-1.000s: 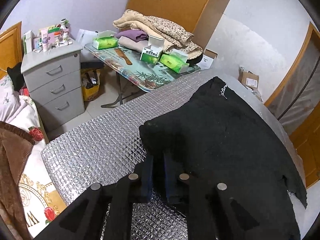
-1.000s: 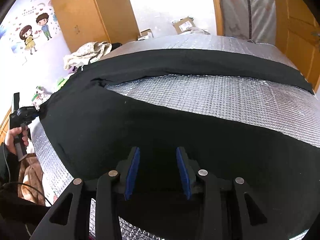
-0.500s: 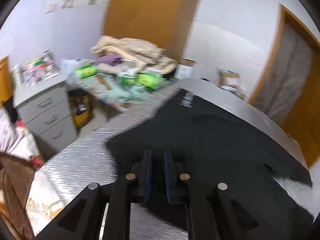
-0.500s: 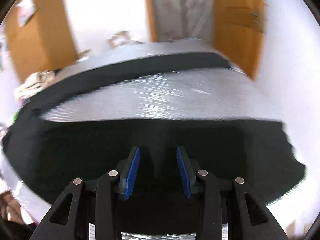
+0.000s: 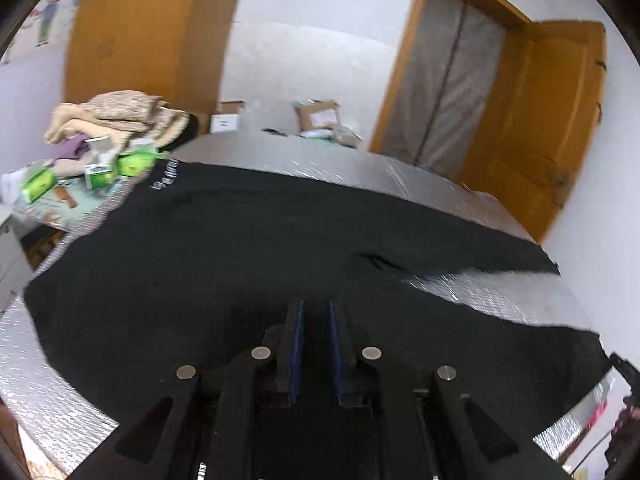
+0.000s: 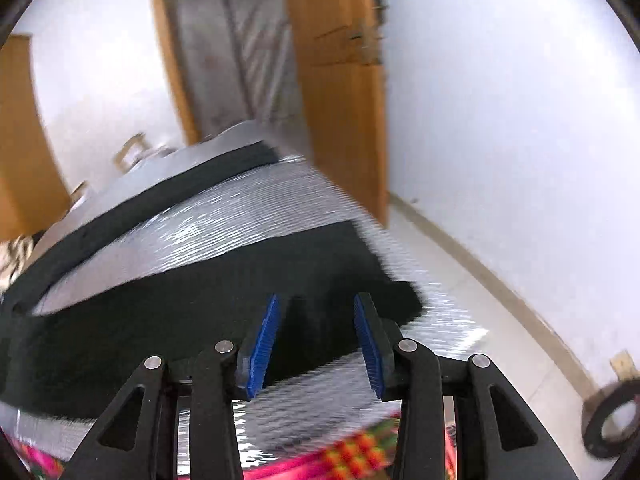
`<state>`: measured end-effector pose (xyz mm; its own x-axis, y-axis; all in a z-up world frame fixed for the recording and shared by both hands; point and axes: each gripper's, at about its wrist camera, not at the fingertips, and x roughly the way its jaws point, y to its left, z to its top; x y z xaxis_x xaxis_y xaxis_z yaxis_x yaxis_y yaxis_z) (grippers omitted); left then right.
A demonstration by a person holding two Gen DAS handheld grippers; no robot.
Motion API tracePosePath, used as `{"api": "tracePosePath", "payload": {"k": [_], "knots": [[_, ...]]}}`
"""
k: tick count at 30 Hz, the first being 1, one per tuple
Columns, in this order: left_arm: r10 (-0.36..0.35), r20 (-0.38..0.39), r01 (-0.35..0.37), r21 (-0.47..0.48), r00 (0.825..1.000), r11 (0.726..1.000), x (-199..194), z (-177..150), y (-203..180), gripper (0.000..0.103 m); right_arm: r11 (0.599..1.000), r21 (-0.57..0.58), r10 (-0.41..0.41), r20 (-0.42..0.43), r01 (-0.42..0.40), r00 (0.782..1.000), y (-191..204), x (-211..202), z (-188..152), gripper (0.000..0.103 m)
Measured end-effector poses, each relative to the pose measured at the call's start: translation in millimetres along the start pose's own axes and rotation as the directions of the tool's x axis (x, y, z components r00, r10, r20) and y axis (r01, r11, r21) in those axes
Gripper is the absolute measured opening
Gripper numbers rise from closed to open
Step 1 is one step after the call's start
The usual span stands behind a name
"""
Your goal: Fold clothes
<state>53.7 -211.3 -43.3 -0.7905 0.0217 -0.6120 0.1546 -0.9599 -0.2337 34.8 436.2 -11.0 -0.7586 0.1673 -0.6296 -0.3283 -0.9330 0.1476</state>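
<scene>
Two hand-held grippers work over one black garment [image 5: 240, 264] spread on a surface covered in silver quilted foil [image 5: 472, 208]; whether that surface is a bed or a desk cannot be told. The garment covers most of the foil in the left wrist view, with pale lettering near its far left corner and a strip of bare foil showing between its two long parts on the right.

The left hand-held gripper [image 5: 316, 344] sits low over the garment's near edge, its blue-padded fingers [image 5: 297, 344] drawn close with only a narrow gap; black cloth fills that gap, but whether it is actually pinched cannot be told.

The right hand-held gripper [image 6: 316, 340] stands wide apart, its blue pads [image 6: 262, 344] either side of the garment's near right end without closing on it. Beyond the garment's far edge are a wooden door [image 5: 540, 120] and a white wall. To the garment's far left lie a heap of beige blankets [image 5: 116, 116] and green boxes [image 5: 136, 164]. Both views are motion-blurred.
</scene>
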Motion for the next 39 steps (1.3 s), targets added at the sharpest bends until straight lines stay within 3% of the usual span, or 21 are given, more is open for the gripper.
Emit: {"api": "tracePosePath", "payload": {"k": [5, 13, 15, 18, 19, 22, 37, 39], "knots": [[-0.030, -0.051, 0.032, 0.023, 0.998, 0.999, 10, -15, -17, 0.013, 0.992, 0.114, -0.047, -0.010, 0.048, 0.999, -27, 4, -2, 0.042], [-0.036, -0.089, 0.039, 0.032, 0.995, 0.999, 19, -20, -19, 0.013, 0.978, 0.205, -0.034, -0.069, 0.048, 0.997, -35, 19, -5, 0.041], [-0.035, -0.089, 0.039, 0.038, 0.995, 0.999, 19, -20, -21, 0.013, 0.969, 0.240, -0.035, -0.075, 0.052, 0.997, -40, 20, -4, 0.037], [-0.035, -0.089, 0.039, 0.046, 0.995, 0.998, 19, -21, -23, 0.013, 0.957, 0.284, -0.044, -0.079, 0.065, 0.996, -46, 21, -3, 0.019], [-0.035, -0.089, 0.039, 0.048, 0.995, 0.998, 20, -21, -24, 0.013, 0.954, 0.291, -0.047, -0.078, 0.067, 0.996, -48, 20, -4, 0.007], [-0.034, -0.090, 0.039, 0.056, 0.995, 0.998, 20, -21, -26, 0.013, 0.959, 0.276, -0.049, -0.068, 0.066, 0.997, -48, 19, -2, 0.003], [-0.035, -0.080, 0.042, 0.078, 0.996, 0.996, 18, -19, -31, 0.013, 0.965, 0.243, -0.081, -0.085, 0.100, 0.993, -63, 20, 2, 0.003], [-0.030, -0.069, 0.036, 0.079, 0.997, 0.996, 14, -18, -29, 0.013, 0.964, 0.229, -0.116, -0.085, 0.132, 0.990, -60, 18, 4, 0.005]]}}
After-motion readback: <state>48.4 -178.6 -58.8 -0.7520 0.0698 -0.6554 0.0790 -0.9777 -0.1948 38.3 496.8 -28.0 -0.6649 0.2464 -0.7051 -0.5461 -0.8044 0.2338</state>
